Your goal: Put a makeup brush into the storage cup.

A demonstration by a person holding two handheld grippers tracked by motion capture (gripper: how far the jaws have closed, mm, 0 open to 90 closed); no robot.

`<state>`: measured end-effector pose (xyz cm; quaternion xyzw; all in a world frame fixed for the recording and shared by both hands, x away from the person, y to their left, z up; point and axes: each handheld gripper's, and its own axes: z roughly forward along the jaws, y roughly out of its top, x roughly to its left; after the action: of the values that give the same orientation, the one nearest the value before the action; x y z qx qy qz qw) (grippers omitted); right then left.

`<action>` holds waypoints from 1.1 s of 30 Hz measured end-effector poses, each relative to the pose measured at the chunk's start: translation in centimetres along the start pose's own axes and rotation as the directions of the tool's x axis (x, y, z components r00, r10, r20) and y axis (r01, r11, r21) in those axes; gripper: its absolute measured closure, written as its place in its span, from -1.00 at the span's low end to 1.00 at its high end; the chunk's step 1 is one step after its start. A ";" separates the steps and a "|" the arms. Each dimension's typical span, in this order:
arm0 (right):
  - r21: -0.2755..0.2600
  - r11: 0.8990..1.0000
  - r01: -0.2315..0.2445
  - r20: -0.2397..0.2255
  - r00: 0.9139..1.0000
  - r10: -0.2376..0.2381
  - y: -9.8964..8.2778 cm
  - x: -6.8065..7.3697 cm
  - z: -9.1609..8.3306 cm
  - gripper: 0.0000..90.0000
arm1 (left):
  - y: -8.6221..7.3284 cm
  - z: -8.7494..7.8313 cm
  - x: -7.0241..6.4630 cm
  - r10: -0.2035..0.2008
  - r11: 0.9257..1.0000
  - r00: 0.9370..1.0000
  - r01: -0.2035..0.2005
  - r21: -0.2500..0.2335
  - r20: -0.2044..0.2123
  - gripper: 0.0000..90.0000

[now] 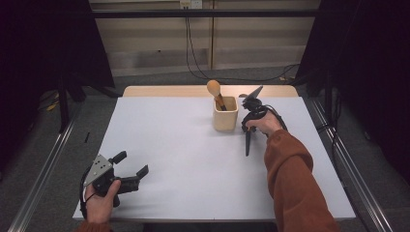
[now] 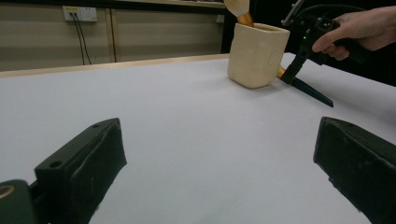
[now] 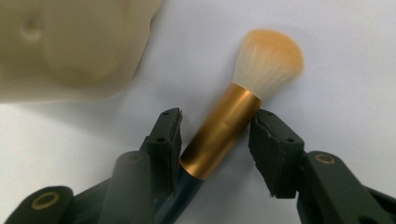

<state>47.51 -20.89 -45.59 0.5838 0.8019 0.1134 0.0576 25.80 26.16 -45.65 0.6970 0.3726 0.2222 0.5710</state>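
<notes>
**Right gripper closes around a brush beside a cup**

Nearest the high camera, the left gripper (image 1: 126, 175) rests at the front left of the white table (image 1: 183, 164), held in the person's left hand (image 1: 100, 203). Its two black jaws stand spread wide, with nothing but bare table between them.

Toward the back of the table, right of centre, stands a cream cup (image 1: 226, 113). A brush with a rounded pale head (image 1: 213, 87) stands upright in it.

Just right of the cup, the right gripper (image 1: 248, 126) points down at the table, held in the right hand (image 1: 263, 123), whose arm wears a rust-orange sleeve (image 1: 290, 179).

In the right gripper view, a second brush (image 3: 233, 119) lies on the table next to the cup (image 3: 70, 46). It has cream and orange bristles, a gold ferrule and a dark handle. The ferrule sits between the two jaws. The left jaw touches it or nearly so; the right jaw is at its edge. Whether they pinch it firmly I cannot tell.
</notes>
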 end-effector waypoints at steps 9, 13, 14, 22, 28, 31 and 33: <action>0.015 0.999 -0.046 0.043 0.998 0.045 0.2 0.6 0.0 0.41 | 0.0 0.0 0.0 0.004 1.000 1.000 -0.004 0.002 0.002 -0.96; 0.023 0.996 -0.088 0.039 0.995 0.087 0.3 0.5 0.0 0.61 | 0.0 -0.1 0.0 0.003 1.000 1.000 -0.003 0.003 0.001 -0.96; 0.021 0.995 -0.101 0.041 0.994 0.100 0.3 0.3 0.0 0.67 | 0.0 -0.1 0.0 0.002 1.000 1.000 -0.002 0.003 0.001 -0.96; 0.020 0.992 -0.121 0.019 0.992 0.121 0.3 -0.1 -0.1 0.67 | -0.1 -0.1 0.0 0.005 1.000 1.000 -0.005 0.006 0.003 -0.96; 0.019 0.992 -0.123 0.011 0.992 0.123 0.2 -0.3 -0.2 0.67 | -0.1 0.0 0.0 0.008 1.000 1.000 -0.008 0.011 0.000 -0.96; 0.010 0.993 -0.116 0.006 0.993 0.116 0.1 -0.5 -0.5 0.67 | -0.1 0.0 0.0 0.006 1.000 1.000 -0.006 0.011 -0.003 -0.96; -0.001 0.993 -0.116 -0.003 0.993 0.116 0.0 -0.5 -0.8 0.67 | -0.1 0.0 0.0 0.007 1.000 1.000 -0.007 0.010 -0.003 -0.96</action>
<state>47.51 -21.48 -44.84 0.6292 0.7666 0.1182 0.0500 25.79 26.17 -45.76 0.7008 0.3723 0.2232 0.5661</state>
